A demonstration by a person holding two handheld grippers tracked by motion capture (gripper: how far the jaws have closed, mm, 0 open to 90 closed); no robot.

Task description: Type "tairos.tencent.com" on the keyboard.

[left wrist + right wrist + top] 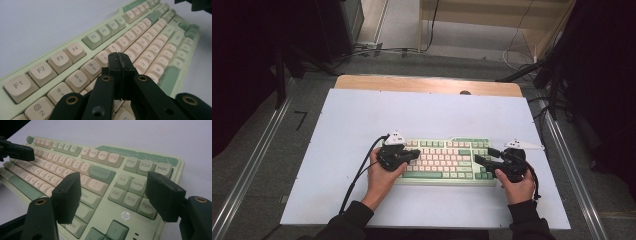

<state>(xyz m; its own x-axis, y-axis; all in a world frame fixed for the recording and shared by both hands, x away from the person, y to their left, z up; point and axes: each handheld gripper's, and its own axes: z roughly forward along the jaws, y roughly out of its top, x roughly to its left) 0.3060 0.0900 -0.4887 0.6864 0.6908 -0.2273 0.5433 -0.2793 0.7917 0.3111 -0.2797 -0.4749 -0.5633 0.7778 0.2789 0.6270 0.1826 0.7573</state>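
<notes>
We see a green and cream keyboard lying flat on the white surface, near the person's edge. Our left claw has its jaws pressed together with nothing between them, poised just above the number row near the 5 and 6 keys; closed like this it makes a single blunt tip, which we judge suits pressing a key. Our right claw stands wide apart over the keyboard's right end, its jaws flanking the Enter and navigation keys, holding nothing. Each hand hovers over its own end of the keyboard.
</notes>
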